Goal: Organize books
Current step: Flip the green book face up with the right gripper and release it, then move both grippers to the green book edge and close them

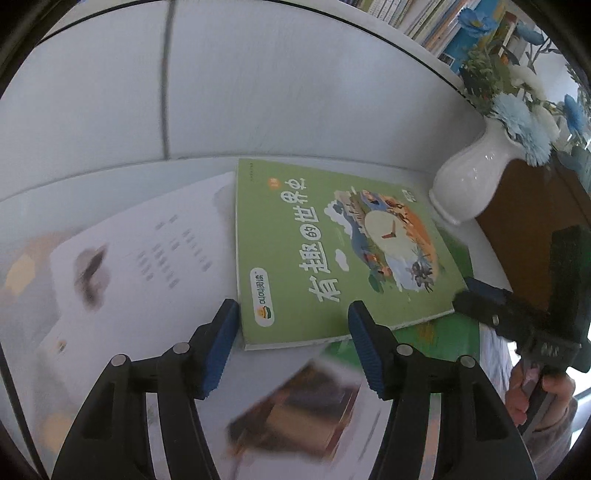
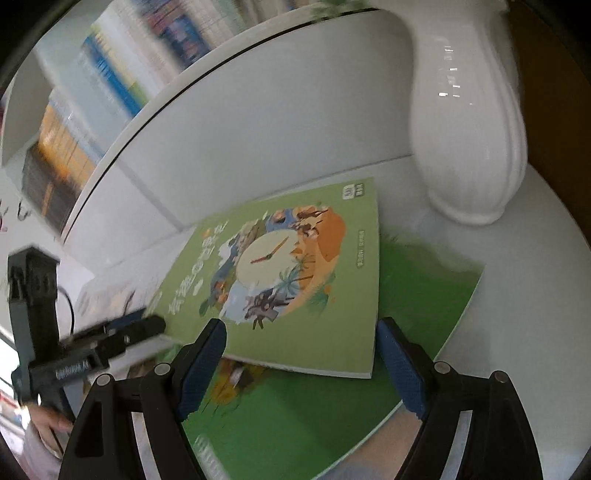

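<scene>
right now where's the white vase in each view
Left wrist view: the vase stands upper right, beyond the far right corner of the clock book, blue flowers in it.
Right wrist view: the vase fills the upper right, close up, top cut off.
Shared landmark: the clock book, lying on a darker green book.

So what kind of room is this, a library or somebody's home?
Probably a home study or reading corner, though a classroom is possible. Rows of books fill a shelf behind, picture books such as the green book lie on a white table, and a white vase holds blue flowers.
</scene>
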{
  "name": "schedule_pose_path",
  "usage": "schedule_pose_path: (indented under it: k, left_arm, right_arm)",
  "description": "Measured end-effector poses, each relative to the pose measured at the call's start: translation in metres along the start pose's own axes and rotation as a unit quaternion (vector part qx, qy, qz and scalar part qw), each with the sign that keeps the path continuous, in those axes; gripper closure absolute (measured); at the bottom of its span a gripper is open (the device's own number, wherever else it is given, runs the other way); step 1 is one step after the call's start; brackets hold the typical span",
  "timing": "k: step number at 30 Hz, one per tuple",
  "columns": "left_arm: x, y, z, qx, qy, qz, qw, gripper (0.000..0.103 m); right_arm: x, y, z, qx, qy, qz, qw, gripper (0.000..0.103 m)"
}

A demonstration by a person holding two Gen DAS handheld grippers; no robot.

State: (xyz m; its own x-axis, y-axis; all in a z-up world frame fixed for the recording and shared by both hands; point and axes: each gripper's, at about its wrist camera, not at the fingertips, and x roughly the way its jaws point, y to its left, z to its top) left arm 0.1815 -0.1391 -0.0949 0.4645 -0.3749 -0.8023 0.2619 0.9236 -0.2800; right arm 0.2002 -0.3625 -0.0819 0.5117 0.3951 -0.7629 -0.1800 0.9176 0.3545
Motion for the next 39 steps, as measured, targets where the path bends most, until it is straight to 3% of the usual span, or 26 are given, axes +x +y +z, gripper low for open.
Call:
schedule_pose_path:
  k: [4, 8, 12, 14, 16, 18, 21, 26, 29, 31, 35, 39]
  left_arm:
    - [-0.032, 0.011, -0.030, 0.009, 0.012, 0.013, 0.9998, 0.045]
    - [-0.067, 0.033, -0.075, -0.008, 0.036, 0.001, 0.9993, 0.045]
    - [-0.111, 0.063, -0.127, -0.012, 0.042, -0.002, 0.9991, 0.045]
    - [-0.127, 0.078, -0.146, -0.026, 0.043, 0.028, 0.9984, 0.045]
    - [-0.143, 0.091, -0.166, -0.037, 0.043, 0.071, 0.9958, 0.045]
    - [-0.157, 0.102, -0.188, -0.044, 0.056, 0.097, 0.9928, 0.045]
    - [-0.183, 0.108, -0.215, -0.056, 0.048, 0.092, 0.9931, 0.045]
    - [-0.208, 0.104, -0.245, -0.073, 0.033, 0.067, 0.9945, 0.045]
    - [-0.208, 0.095, -0.261, -0.071, 0.044, 0.039, 0.9957, 0.045]
    - [-0.197, 0.089, -0.267, -0.081, 0.071, -0.013, 0.9941, 0.045]
    - [-0.192, 0.088, -0.262, -0.077, 0.054, -0.005, 0.9956, 0.044]
    - [-0.183, 0.096, -0.247, -0.092, 0.043, -0.013, 0.9948, 0.043]
  right_arm:
    - [-0.014, 0.034, -0.031, -0.027, 0.033, 0.017, 0.999, 0.020]
    - [-0.033, 0.071, -0.074, -0.044, 0.057, 0.039, 0.997, 0.020]
    - [-0.043, 0.111, -0.138, -0.062, 0.104, 0.066, 0.990, 0.020]
    - [-0.053, 0.145, -0.170, -0.098, 0.117, 0.080, 0.985, 0.020]
    - [-0.058, 0.177, -0.198, -0.117, 0.156, 0.135, 0.971, 0.022]
    - [-0.059, 0.199, -0.212, -0.141, 0.189, 0.160, 0.959, 0.028]
    - [-0.061, 0.215, -0.201, -0.183, 0.159, 0.115, 0.964, 0.031]
    - [-0.036, 0.198, -0.146, -0.152, 0.118, 0.082, 0.978, 0.031]
    - [0.003, 0.188, -0.120, -0.141, 0.118, 0.056, 0.981, 0.031]
    - [0.019, 0.192, -0.115, -0.131, 0.131, 0.062, 0.981, 0.029]
    - [0.017, 0.204, -0.120, -0.150, 0.140, 0.078, 0.976, 0.028]
    - [0.001, 0.221, -0.157, -0.201, 0.138, 0.050, 0.969, 0.024]
